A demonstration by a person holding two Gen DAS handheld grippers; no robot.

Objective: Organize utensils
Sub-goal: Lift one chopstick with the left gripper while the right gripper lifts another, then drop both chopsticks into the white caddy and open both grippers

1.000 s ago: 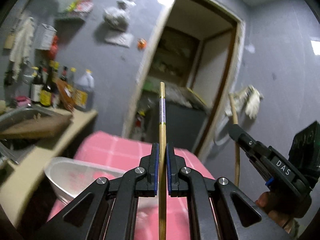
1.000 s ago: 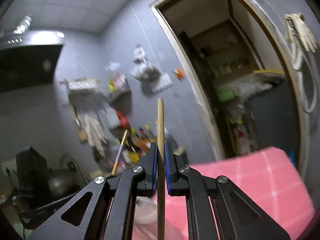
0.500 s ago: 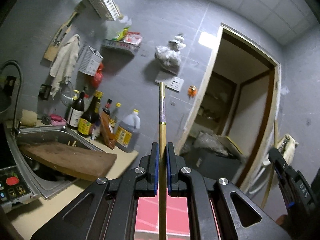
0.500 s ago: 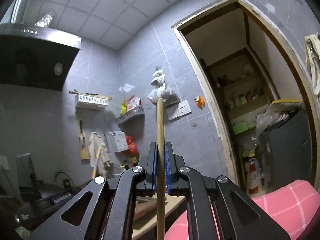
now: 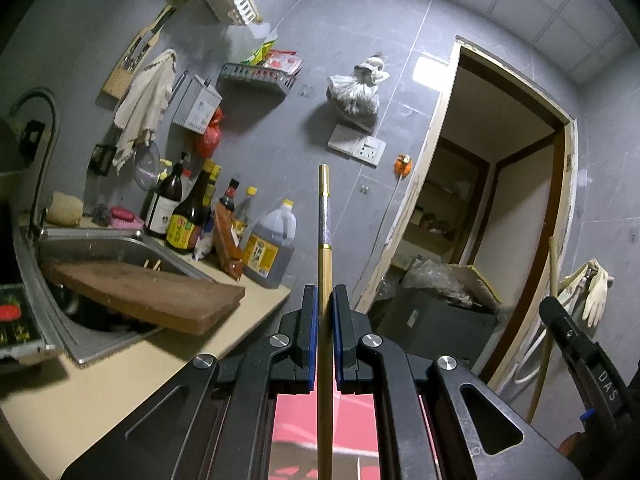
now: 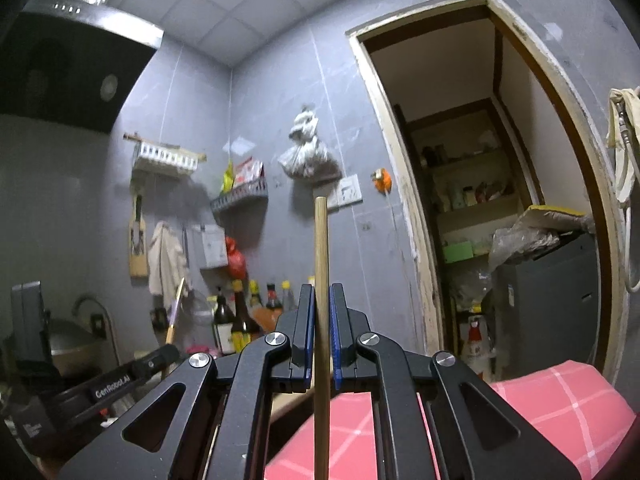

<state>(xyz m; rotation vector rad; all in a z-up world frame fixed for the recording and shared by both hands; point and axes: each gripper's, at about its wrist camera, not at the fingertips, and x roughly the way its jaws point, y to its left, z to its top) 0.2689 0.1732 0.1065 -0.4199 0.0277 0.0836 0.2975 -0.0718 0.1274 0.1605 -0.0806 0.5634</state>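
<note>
in a dim grey-tiled kitchen, the left gripper (image 5: 324, 312) is clamped on a slim golden chopstick with a purple patterned band (image 5: 324, 216), its blue-lined pads pressing the stick on both sides so it stands straight out ahead, raised above the beige bench (image 5: 120, 380). the right gripper (image 6: 320, 312) is likewise closed on a plain wooden chopstick (image 6: 321, 248), which juts forward toward the wall. in the left wrist view, a steel sink (image 5: 100, 240) is set into the bench with a worn brown wooden cutting board (image 5: 148, 292) lying across it, and a row of dark sauce bottles (image 5: 188, 216) stands behind, against the wall. a pink checked cloth (image 6: 560, 400) shows low in the right wrist view, below an open doorway (image 6: 472, 160)
</note>
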